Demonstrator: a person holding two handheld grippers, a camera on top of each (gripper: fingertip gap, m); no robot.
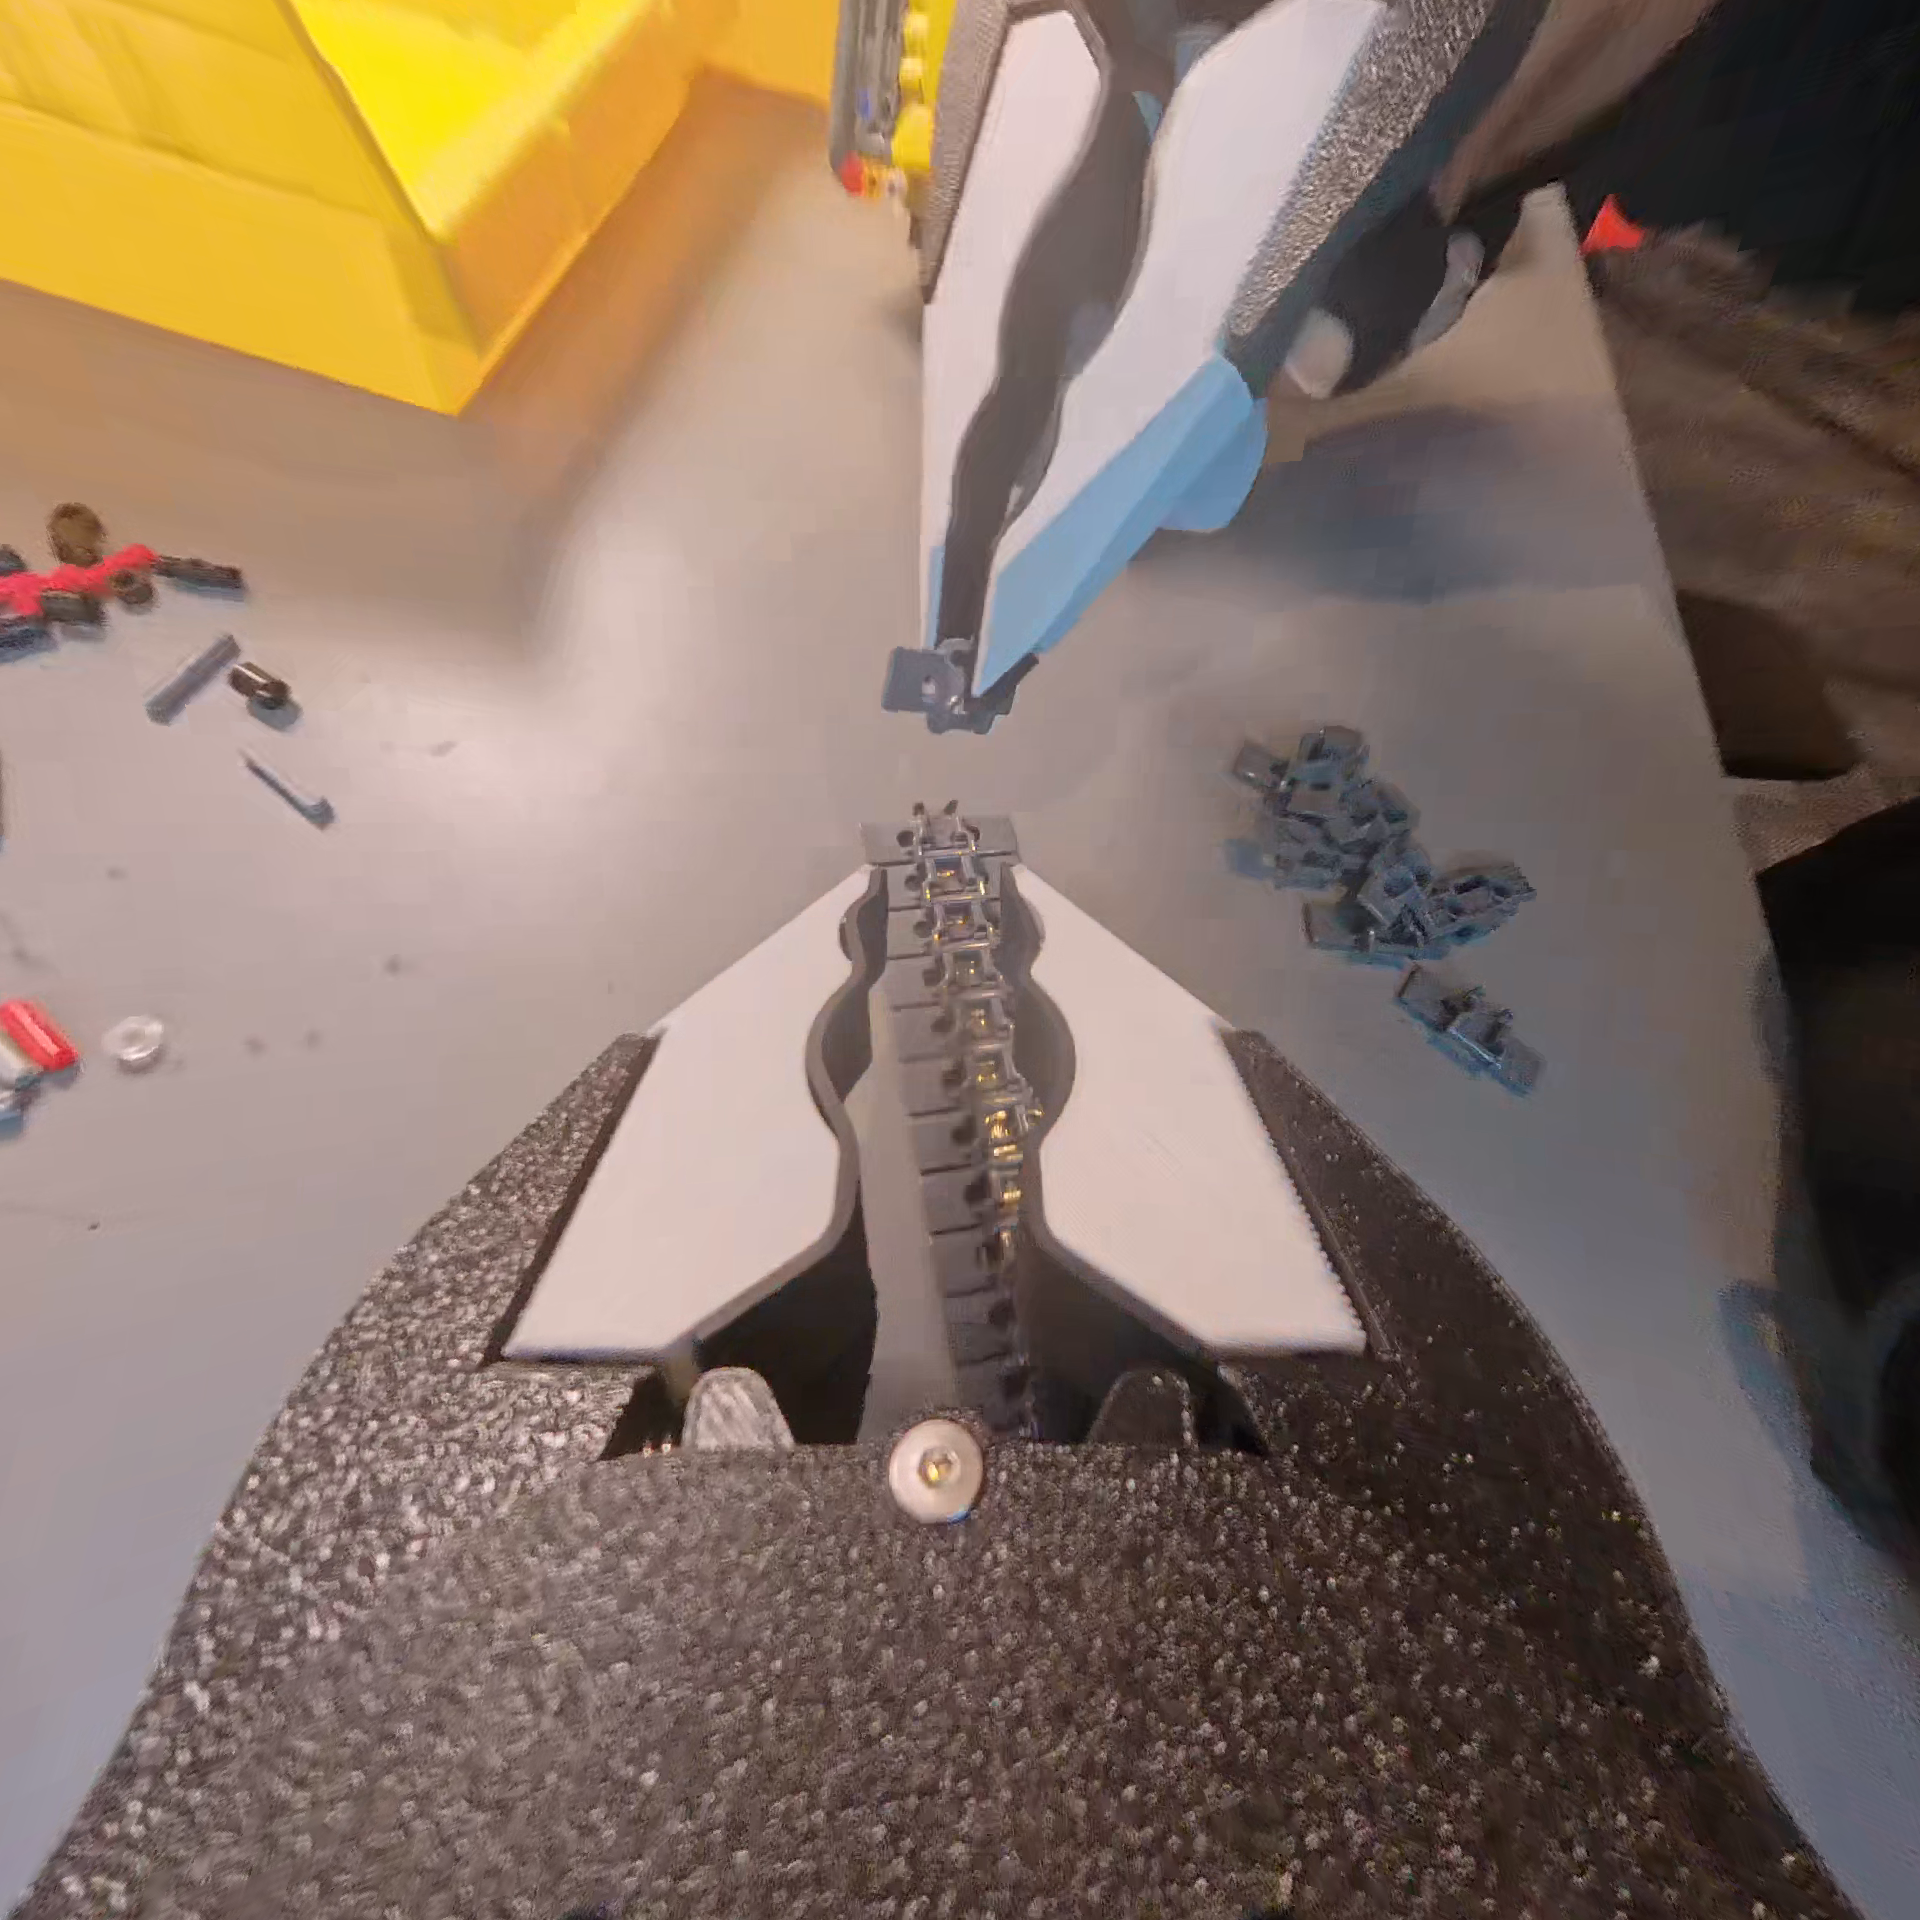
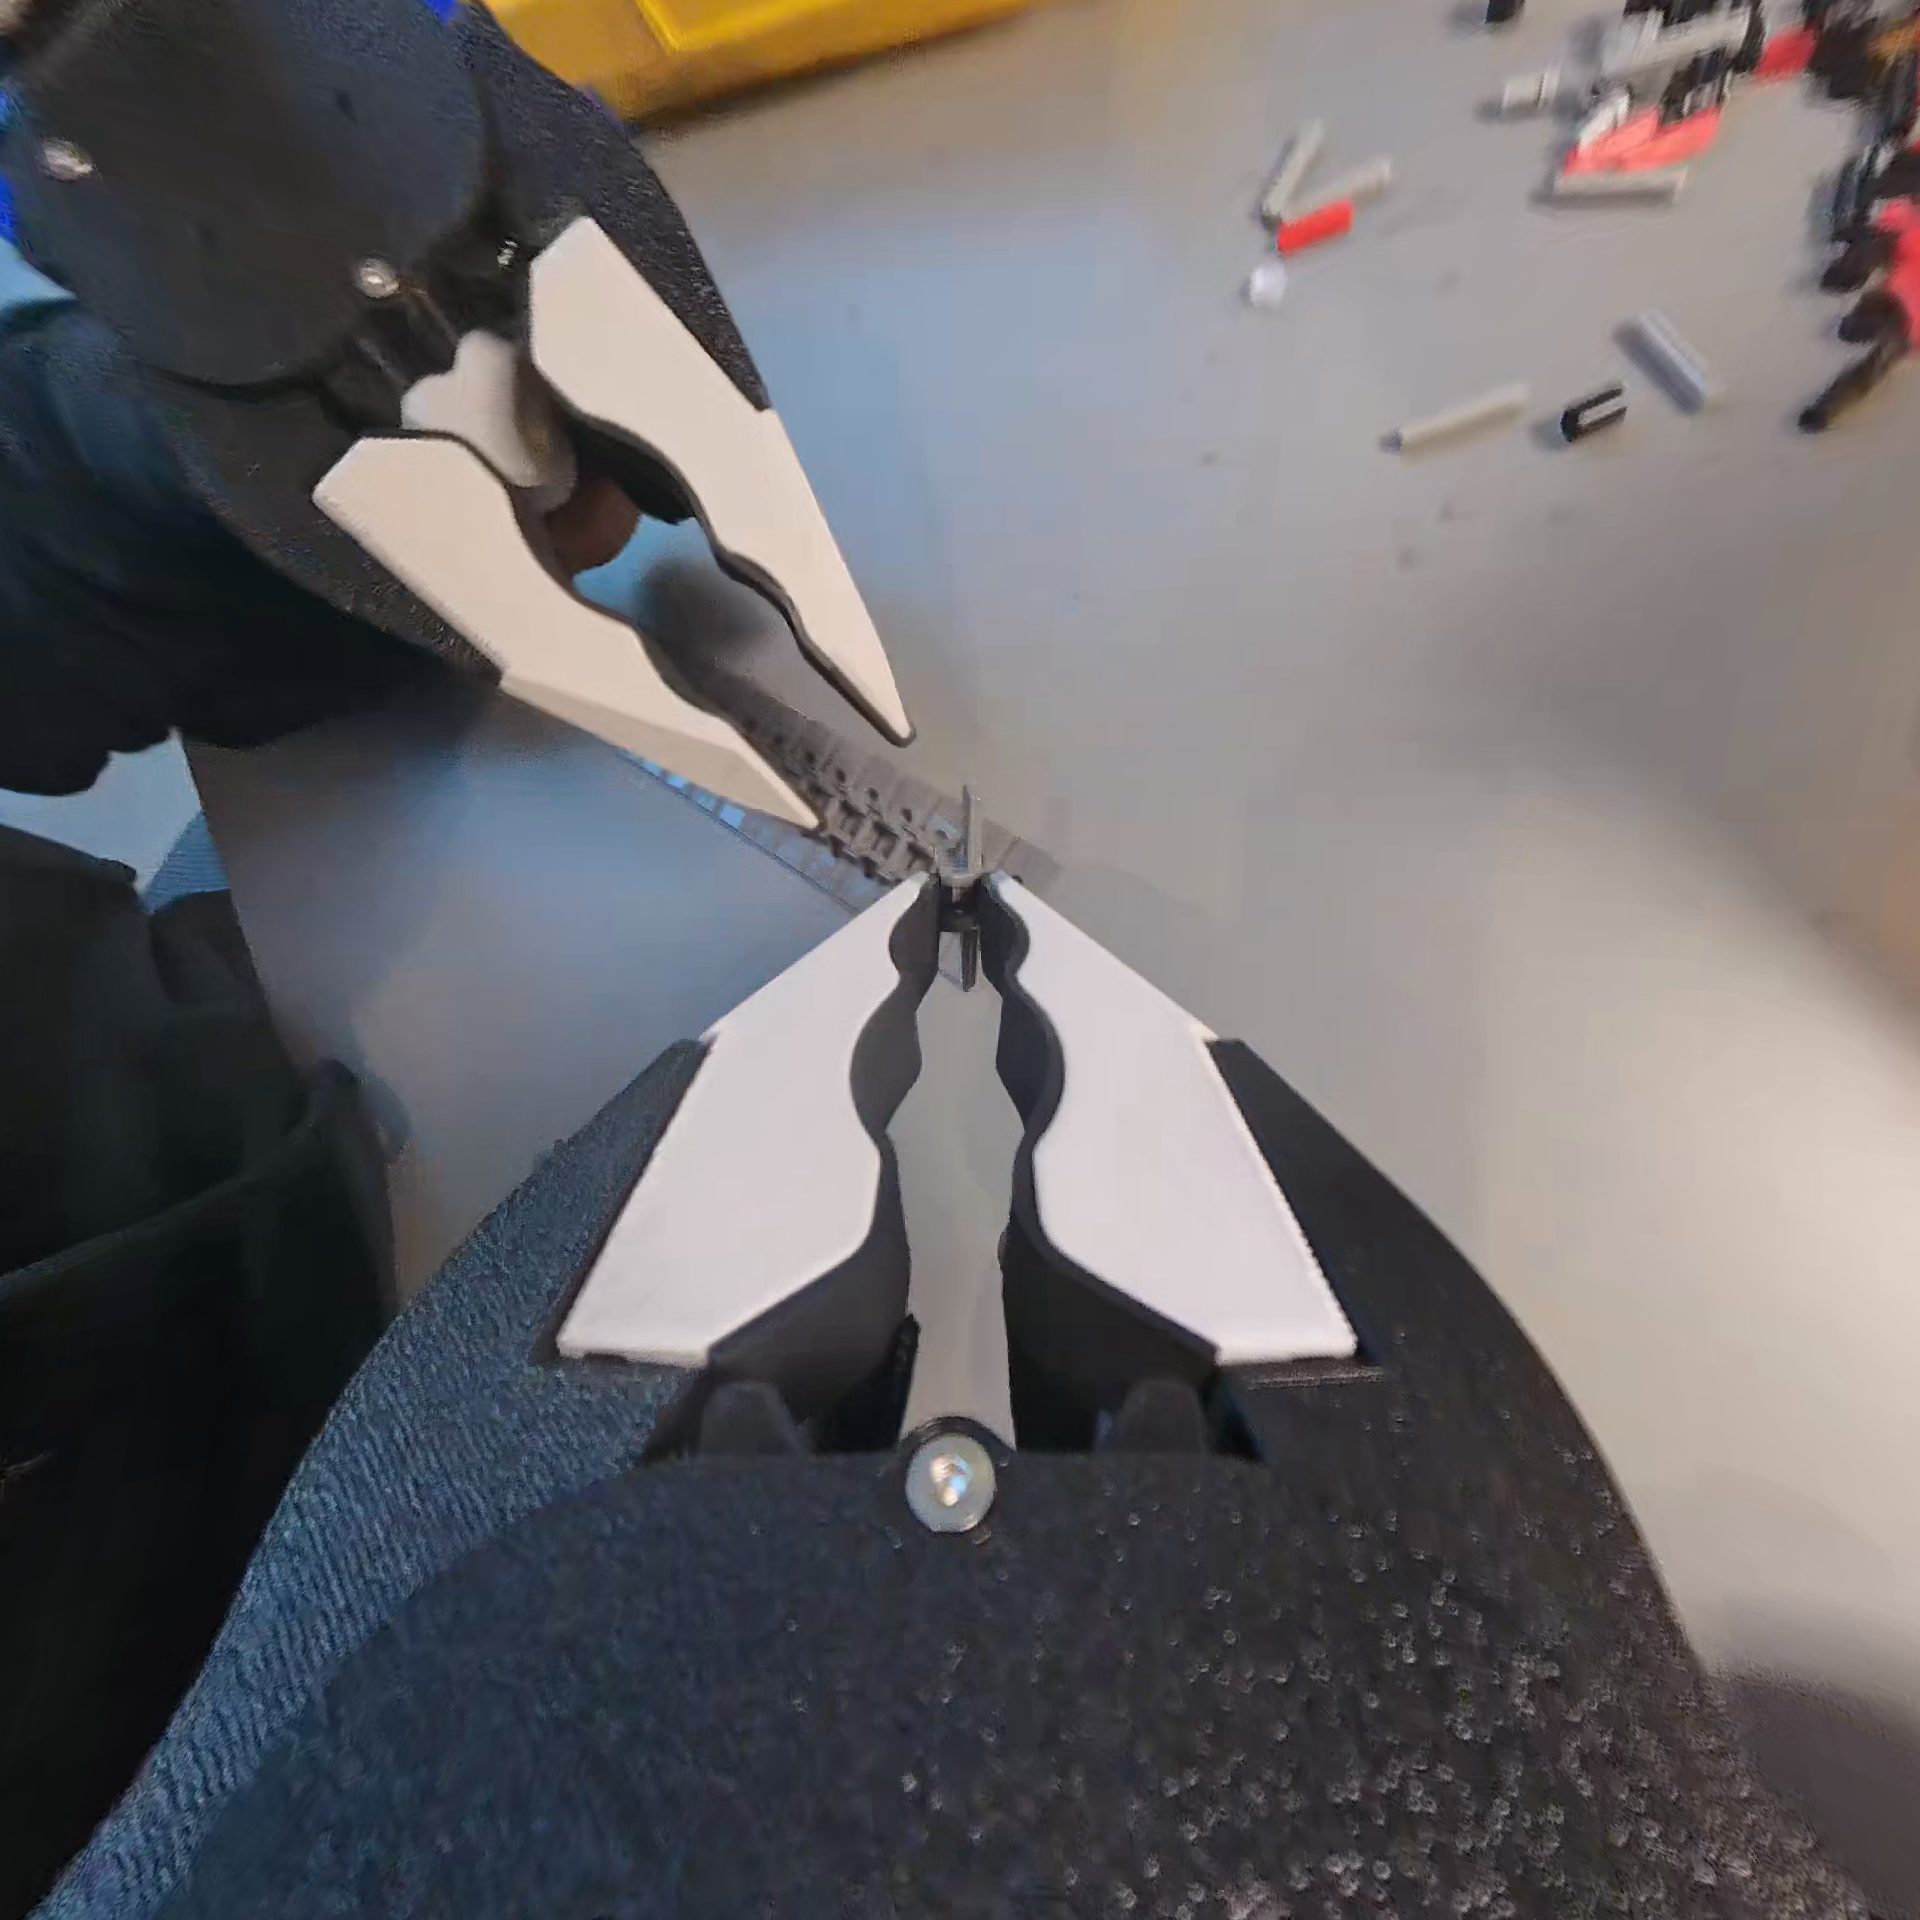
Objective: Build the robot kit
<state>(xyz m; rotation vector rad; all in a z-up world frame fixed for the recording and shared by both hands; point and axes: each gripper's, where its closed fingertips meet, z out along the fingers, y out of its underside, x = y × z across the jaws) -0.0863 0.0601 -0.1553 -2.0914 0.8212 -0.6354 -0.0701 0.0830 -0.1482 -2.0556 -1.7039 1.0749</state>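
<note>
Above the grey worktop (image 1: 623, 935), left tongs (image 1: 940, 831) grip a dark grey strip of linked plastic track segments (image 1: 951, 997) by its end, right tongs (image 2: 961, 883) pinch one loose dark grey link (image 1: 935, 686) just beyond it; align squarely, press gently.

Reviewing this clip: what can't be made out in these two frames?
- Lower end of the track chain, left wrist view: hidden behind the left gripper body.
- Single link in the right gripper, right wrist view: blurred and partly covered by the fingers.
- Small parts far on the table, right wrist view: blurred.
</note>
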